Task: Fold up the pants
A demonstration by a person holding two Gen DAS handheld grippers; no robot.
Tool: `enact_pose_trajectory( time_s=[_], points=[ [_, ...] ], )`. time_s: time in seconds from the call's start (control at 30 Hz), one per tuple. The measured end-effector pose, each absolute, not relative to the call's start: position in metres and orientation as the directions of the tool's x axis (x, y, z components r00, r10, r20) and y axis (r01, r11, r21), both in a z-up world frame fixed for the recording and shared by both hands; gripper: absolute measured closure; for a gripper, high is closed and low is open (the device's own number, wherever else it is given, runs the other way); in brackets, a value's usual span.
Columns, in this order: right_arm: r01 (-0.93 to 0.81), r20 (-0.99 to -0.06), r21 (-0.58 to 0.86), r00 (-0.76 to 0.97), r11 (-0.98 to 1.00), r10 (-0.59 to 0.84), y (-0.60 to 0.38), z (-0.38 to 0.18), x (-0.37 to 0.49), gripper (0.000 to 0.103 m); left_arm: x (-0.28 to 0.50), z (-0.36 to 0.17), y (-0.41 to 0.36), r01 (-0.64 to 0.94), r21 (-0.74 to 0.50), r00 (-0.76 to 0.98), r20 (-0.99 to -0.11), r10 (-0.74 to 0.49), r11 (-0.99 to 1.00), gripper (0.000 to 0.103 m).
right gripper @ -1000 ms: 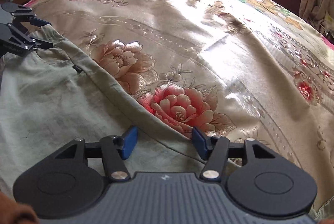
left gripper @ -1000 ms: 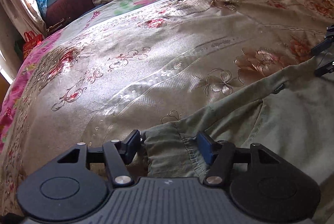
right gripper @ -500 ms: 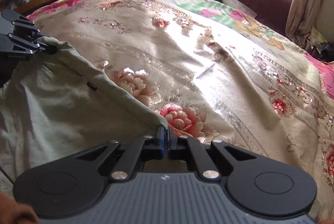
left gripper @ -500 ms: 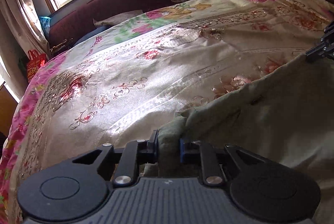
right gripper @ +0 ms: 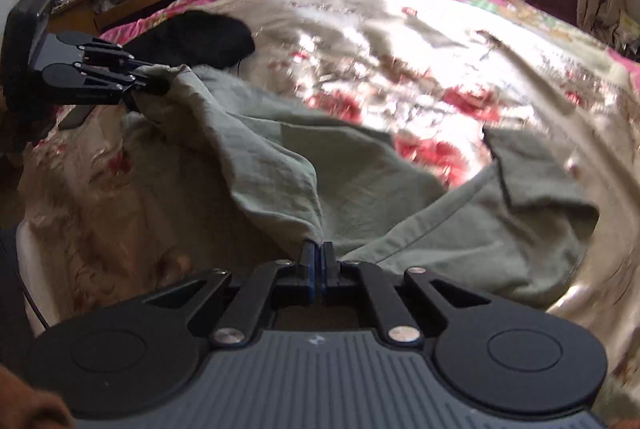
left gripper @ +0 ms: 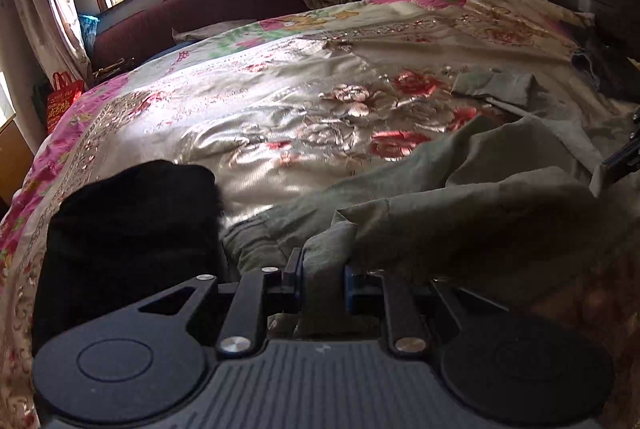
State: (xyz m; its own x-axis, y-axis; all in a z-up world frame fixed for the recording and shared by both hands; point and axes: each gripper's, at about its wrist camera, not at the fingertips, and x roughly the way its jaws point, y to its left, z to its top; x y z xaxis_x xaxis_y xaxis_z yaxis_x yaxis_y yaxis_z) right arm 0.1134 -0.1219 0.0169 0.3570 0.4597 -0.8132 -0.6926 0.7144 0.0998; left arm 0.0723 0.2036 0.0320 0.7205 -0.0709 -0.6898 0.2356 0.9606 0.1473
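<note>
The left claw (left gripper: 322, 279) is clamped on a bunched corner of the green pants (left gripper: 460, 197). The right claw (right gripper: 319, 269) is pinched tight on another edge of them. Between the claws the cloth hangs lifted; the rest trails rumpled across the floral bed (left gripper: 260, 101). A black garment (left gripper: 132, 217) lies beside the pants.

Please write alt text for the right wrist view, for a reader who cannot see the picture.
The right gripper is shut on an edge of grey-green pants, lifted above a floral bedspread. At the left, the left gripper pinches another part of the same edge, and a black garment lies behind it.
</note>
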Motion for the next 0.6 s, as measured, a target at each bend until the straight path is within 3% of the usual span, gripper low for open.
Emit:
enact_pose_trajectory(
  time_s=[0.1,0.27,0.5,0.57,0.6],
  points=[
    [-0.694,-0.844,0.053,0.353,0.718,0.403,-0.111,-0.009,0.105,0.098,0.064,0.013,0.208,0.207,0.138,0.7,-0.712,-0.048,0.969,0.068],
    [-0.775,-0.811,-0.12,0.437,0.62,0.39,-0.094,0.007,0.085,0.094,0.048,0.016,0.207,0.208,0.165,0.729,-0.683,-0.04,0.964,0.065],
    [-0.809,-0.801,-0.122,0.422,0.575,0.424,-0.071,0.017,0.076,0.094,0.027,0.004,0.195,0.268,0.291,0.733,-0.68,0.001,0.918,0.06],
    [-0.815,-0.792,-0.122,0.424,0.566,0.439,-0.06,0.017,0.078,0.087,0.026,0.005,0.195,0.264,0.301,0.745,-0.667,0.004,0.916,0.06],
    [-0.822,-0.785,-0.133,0.429,0.554,0.447,-0.054,0.016,0.079,0.078,0.027,0.007,0.196,0.26,0.297,0.751,-0.661,0.001,0.919,0.061]
  ],
)
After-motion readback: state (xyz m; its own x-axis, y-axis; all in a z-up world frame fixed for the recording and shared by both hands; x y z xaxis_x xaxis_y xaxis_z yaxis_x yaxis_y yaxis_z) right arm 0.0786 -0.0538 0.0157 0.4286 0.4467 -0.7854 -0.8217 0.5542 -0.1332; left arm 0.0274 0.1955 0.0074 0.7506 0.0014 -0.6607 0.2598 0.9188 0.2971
